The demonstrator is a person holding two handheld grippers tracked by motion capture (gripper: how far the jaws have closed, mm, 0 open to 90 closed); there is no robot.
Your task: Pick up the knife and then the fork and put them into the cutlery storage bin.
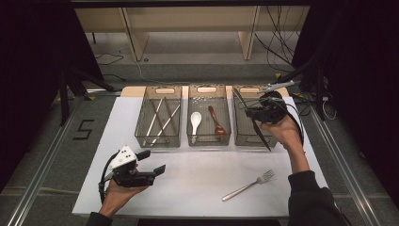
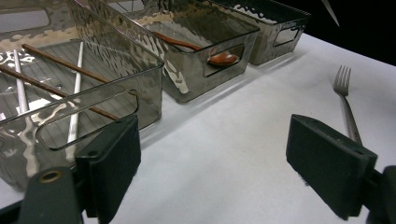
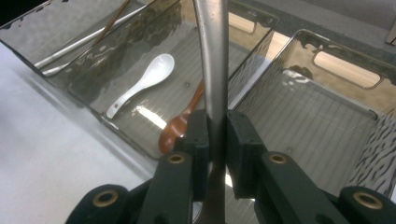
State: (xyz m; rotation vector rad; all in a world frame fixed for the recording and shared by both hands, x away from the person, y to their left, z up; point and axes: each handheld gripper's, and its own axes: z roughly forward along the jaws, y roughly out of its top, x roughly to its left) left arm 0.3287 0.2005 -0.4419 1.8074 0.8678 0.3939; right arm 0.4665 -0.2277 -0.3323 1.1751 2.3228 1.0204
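Observation:
My right gripper [image 1: 254,115] hovers over the right-hand clear bin [image 1: 245,140], shut on a long steel utensil [image 1: 261,134] that slants across the bin. In the right gripper view the pads [image 3: 198,135] clamp the utensil's flat handle [image 3: 212,56], and its ends are out of sight. Near the table's front left my left gripper [image 1: 153,161] stands open with nothing between its fingers [image 2: 114,158]. A steel fork [image 1: 249,184] lies on the white table [image 1: 197,179] at the front right, also seen as the fork [image 2: 346,100] ahead of the left gripper.
Three clear bins stand in a row at the back. The left bin [image 1: 157,144] holds several chopsticks [image 1: 162,120]. The middle bin [image 1: 209,142] holds a white spoon [image 1: 195,121] and a brown spoon [image 1: 217,122]. The floor drops away past the table edges.

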